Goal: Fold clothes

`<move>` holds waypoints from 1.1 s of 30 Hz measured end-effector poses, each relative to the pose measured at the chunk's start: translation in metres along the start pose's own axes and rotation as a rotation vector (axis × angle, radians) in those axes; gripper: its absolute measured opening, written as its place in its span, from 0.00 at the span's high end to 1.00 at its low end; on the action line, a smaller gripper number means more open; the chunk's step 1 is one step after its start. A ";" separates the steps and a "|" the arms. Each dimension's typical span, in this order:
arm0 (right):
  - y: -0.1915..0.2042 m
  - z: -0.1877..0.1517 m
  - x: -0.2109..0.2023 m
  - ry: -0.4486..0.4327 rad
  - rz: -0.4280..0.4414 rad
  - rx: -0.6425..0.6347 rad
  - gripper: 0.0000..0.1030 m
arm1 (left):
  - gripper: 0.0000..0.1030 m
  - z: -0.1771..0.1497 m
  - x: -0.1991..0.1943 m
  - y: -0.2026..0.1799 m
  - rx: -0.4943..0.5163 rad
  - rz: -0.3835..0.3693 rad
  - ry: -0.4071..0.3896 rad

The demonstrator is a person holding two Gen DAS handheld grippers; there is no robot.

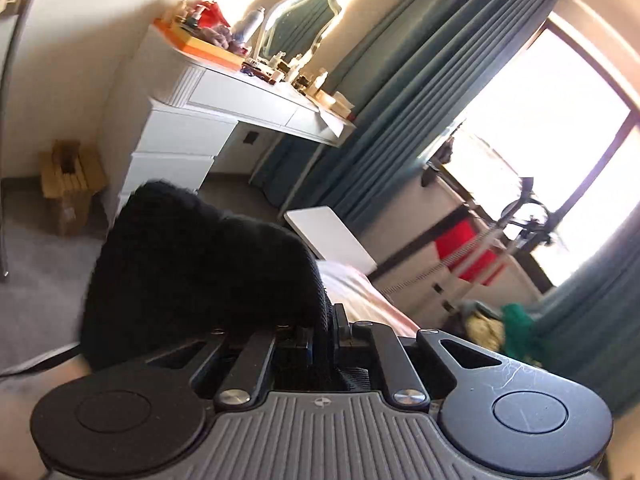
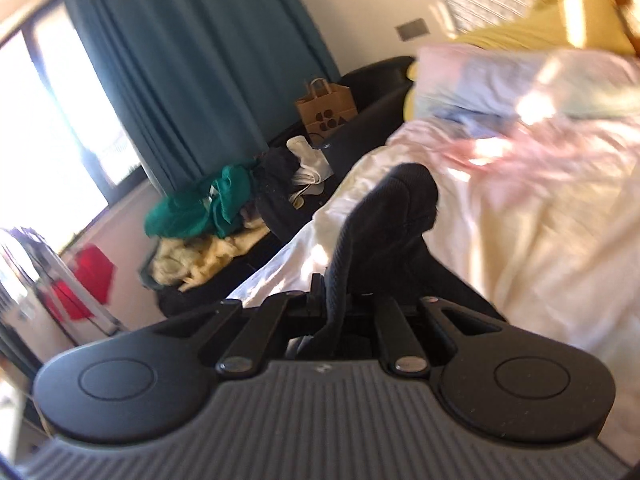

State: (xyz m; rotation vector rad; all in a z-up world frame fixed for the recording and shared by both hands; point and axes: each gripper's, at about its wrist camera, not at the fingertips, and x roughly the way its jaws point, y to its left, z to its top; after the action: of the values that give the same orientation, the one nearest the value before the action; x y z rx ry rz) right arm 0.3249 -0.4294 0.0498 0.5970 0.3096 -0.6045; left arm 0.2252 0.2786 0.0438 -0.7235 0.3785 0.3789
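A black ribbed knit garment (image 1: 192, 264) is pinched in my left gripper (image 1: 326, 320), which is shut on it and holds it raised off the bed; the cloth bulges up and left and hides the fingertips. My right gripper (image 2: 334, 288) is shut on another part of the same black garment (image 2: 396, 204), which rises in a fold over the white and pink bed cover (image 2: 520, 220). Both views are tilted and blurred.
In the left view a white dressing table (image 1: 224, 104) with a mirror stands by teal curtains (image 1: 420, 92). A small white table (image 1: 328, 236) is beside the bed. In the right view a heap of green and yellow clothes (image 2: 208, 208), a paper bag (image 2: 326, 112) and pillows (image 2: 520, 76) show.
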 end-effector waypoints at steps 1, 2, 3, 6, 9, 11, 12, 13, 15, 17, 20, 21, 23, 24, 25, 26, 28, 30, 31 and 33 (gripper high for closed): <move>0.010 -0.005 0.018 0.004 -0.015 -0.034 0.93 | 0.91 -0.002 0.026 -0.007 0.008 0.005 -0.002; 0.020 -0.011 0.036 0.008 -0.030 -0.071 0.93 | 0.91 -0.005 0.051 -0.014 0.024 0.017 0.000; 0.030 -0.017 0.055 0.012 -0.045 -0.107 0.93 | 0.91 -0.011 0.074 -0.021 0.056 0.042 0.010; 0.038 -0.037 0.094 0.042 -0.049 -0.164 0.93 | 0.89 -0.031 0.133 -0.033 0.133 0.120 0.053; 0.036 -0.056 0.117 0.054 -0.021 -0.195 0.92 | 0.81 -0.048 0.164 -0.032 0.215 0.148 0.050; 0.035 -0.065 0.114 0.021 0.003 -0.211 0.89 | 0.79 -0.055 0.171 -0.033 0.281 0.137 0.058; 0.034 -0.070 0.112 0.003 0.015 -0.219 0.89 | 0.76 -0.056 0.168 -0.032 0.296 0.122 0.057; 0.030 -0.071 0.108 0.012 0.026 -0.204 0.87 | 0.65 -0.058 0.164 -0.031 0.308 0.104 0.054; 0.019 -0.071 0.099 0.044 0.052 -0.157 0.78 | 0.41 -0.062 0.145 -0.026 0.328 0.060 0.038; 0.002 -0.071 0.082 0.059 0.090 -0.079 0.62 | 0.34 -0.066 0.120 -0.016 0.318 0.018 0.025; -0.023 -0.074 0.052 0.079 0.141 0.030 0.38 | 0.23 -0.073 0.072 0.009 0.235 -0.048 0.021; -0.031 -0.078 0.038 0.086 0.158 0.060 0.38 | 0.20 -0.080 0.052 0.018 0.214 -0.067 -0.006; -0.051 -0.093 0.007 0.088 0.224 0.126 0.36 | 0.09 -0.101 0.021 0.034 0.238 -0.120 -0.081; -0.064 -0.103 -0.007 0.098 0.256 0.162 0.33 | 0.08 -0.114 0.009 0.041 0.253 -0.136 -0.108; -0.075 -0.113 -0.018 0.133 0.282 0.199 0.29 | 0.08 -0.125 0.001 0.045 0.252 -0.130 -0.093; -0.082 -0.122 -0.024 0.188 0.314 0.245 0.29 | 0.08 -0.133 -0.004 0.047 0.241 -0.123 -0.034; -0.093 -0.139 -0.029 0.320 0.350 0.337 0.29 | 0.09 -0.140 -0.002 0.045 0.237 -0.141 0.104; -0.097 -0.152 -0.030 0.440 0.367 0.428 0.29 | 0.09 -0.141 0.000 0.047 0.184 -0.165 0.193; -0.098 -0.159 -0.033 0.475 0.389 0.478 0.29 | 0.08 -0.141 0.001 0.052 0.121 -0.174 0.217; -0.091 -0.168 -0.032 0.522 0.436 0.507 0.29 | 0.07 -0.142 0.009 0.068 -0.046 -0.182 0.267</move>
State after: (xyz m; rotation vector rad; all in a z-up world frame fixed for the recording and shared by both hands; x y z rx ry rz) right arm 0.2267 -0.3742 -0.1077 1.2774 0.5015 -0.0855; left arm 0.1733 0.2282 -0.0966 -0.8491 0.5526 0.1181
